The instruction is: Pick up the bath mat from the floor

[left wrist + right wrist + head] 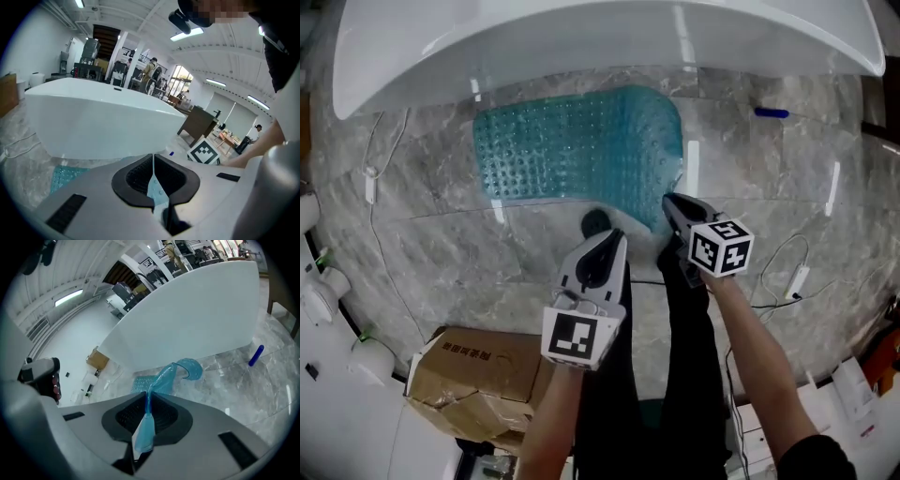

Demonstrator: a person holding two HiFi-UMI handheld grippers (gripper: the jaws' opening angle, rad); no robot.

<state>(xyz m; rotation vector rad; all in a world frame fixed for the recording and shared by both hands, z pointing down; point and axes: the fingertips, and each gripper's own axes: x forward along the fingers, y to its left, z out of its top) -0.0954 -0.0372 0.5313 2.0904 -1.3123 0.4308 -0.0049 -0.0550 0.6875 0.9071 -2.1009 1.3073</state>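
A teal see-through bath mat (581, 141) with rows of bumps lies on the marble floor beside the white bathtub (600, 37). Its near right corner is lifted off the floor. My right gripper (670, 204) is shut on that corner, and in the right gripper view the mat (180, 371) curls upward from the closed jaws (147, 401). My left gripper (612, 234) is at the mat's near edge. In the left gripper view a thin pale-blue strip of mat (154, 190) is pinched in the left gripper (153, 161).
The person's black-trousered legs (675, 375) and a dark shoe (596, 223) stand just behind the mat. A cardboard box (478, 375) sits at lower left. A blue pen-like object (772, 112) lies on the floor at right. White cables (792, 277) trail along both sides.
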